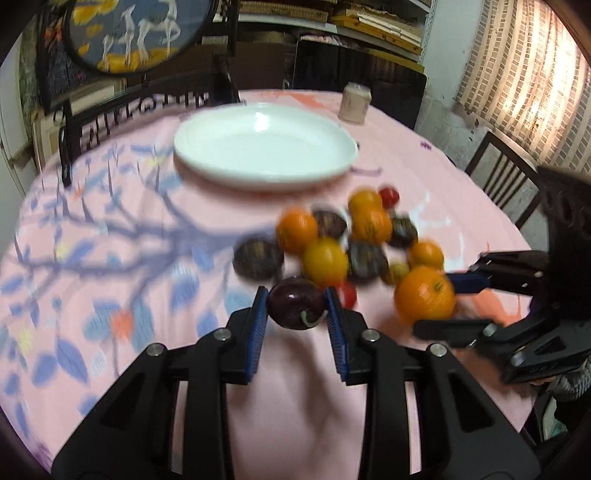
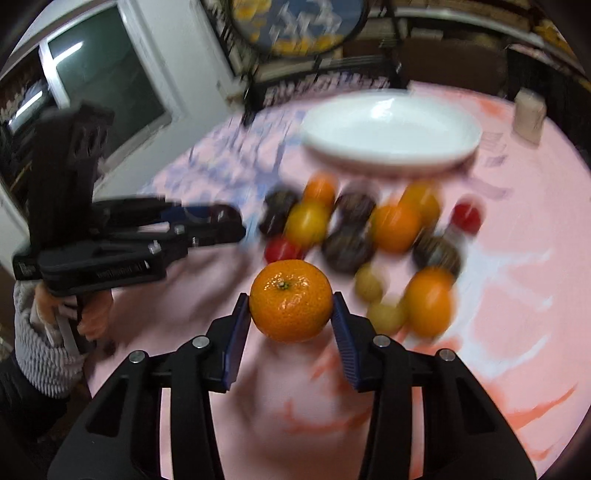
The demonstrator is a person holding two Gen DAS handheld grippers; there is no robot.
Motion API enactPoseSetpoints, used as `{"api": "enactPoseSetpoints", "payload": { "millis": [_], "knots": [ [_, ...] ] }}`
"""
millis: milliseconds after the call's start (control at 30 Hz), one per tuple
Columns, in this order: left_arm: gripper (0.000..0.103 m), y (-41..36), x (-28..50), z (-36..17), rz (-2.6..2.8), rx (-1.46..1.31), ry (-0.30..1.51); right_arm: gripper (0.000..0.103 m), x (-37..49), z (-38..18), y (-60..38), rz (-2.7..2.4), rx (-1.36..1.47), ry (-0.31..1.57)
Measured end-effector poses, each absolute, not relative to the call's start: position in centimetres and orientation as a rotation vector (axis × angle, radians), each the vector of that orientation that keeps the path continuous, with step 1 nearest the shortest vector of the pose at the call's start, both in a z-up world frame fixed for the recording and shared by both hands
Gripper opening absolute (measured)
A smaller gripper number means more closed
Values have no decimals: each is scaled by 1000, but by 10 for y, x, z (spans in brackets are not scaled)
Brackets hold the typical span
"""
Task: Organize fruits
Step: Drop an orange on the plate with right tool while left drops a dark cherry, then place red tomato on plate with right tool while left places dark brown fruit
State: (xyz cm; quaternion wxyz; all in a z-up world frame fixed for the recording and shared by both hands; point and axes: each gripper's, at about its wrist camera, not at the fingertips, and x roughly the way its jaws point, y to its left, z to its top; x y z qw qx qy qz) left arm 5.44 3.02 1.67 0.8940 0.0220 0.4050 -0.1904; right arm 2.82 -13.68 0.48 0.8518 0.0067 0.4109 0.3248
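My left gripper (image 1: pixel 296 308) is shut on a dark purple plum (image 1: pixel 295 307), held above the pink tablecloth just in front of the fruit pile. My right gripper (image 2: pixel 290 310) is shut on an orange mandarin (image 2: pixel 290 300); it also shows in the left wrist view (image 1: pixel 424 298) at the right of the pile. The pile (image 1: pixel 351 240) holds several oranges, dark plums, red tomatoes and small yellow-green fruits. An empty white plate (image 1: pixel 264 144) lies behind the pile, also in the right wrist view (image 2: pixel 391 129). The left gripper shows at the left of the right wrist view (image 2: pixel 221 221).
A pale cup (image 1: pixel 354 102) stands behind the plate at the right. Dark chairs (image 1: pixel 502 177) ring the round table. A round painted screen (image 1: pixel 136 33) stands at the back left. The tablecloth (image 1: pixel 110 258) has a blue branch print on the left.
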Motion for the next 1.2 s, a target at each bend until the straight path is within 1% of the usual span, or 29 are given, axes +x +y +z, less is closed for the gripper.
{"api": "enactPoseSetpoints", "payload": {
  "millis": [100, 167, 267, 367, 433, 467, 533, 633, 733, 900, 1067, 1133, 1167, 1200],
  "knots": [
    [32, 22, 85, 33, -391, 51, 823, 45, 66, 35, -147, 622, 45, 785],
    [32, 12, 111, 41, -384, 57, 808, 45, 93, 41, -148, 580, 55, 770],
    [32, 3, 149, 43, -371, 46, 810, 45, 143, 35, -152, 516, 97, 799],
    [33, -3, 179, 33, -346, 47, 823, 45, 175, 20, -146, 486, 117, 837],
    [42, -3, 192, 24, -338, 42, 833, 46, 186, 13, -146, 478, 122, 855],
    [44, -2, 196, 20, -330, 33, 835, 46, 191, 9, -142, 472, 120, 862],
    [60, 1, 200, 14, -336, 18, 845, 48, 196, 4, -141, 457, 111, 876],
    [66, 5, 199, 12, -334, 21, 840, 54, 193, 7, -151, 473, 139, 836],
    [71, 8, 195, 15, -332, 22, 827, 54, 189, 17, -161, 486, 171, 807],
    [75, 16, 181, 21, -301, 22, 795, 54, 172, 30, -170, 495, 181, 768],
    [84, 29, 159, 27, -264, 7, 762, 55, 144, 34, -181, 496, 191, 747],
    [90, 35, 146, 26, -232, 22, 749, 57, 132, 32, -187, 488, 192, 745],
    [90, 38, 139, 24, -212, 29, 747, 58, 127, 30, -190, 479, 193, 745],
    [91, 43, 132, 22, -195, 32, 748, 62, 121, 27, -196, 462, 200, 750]
  ]
}}
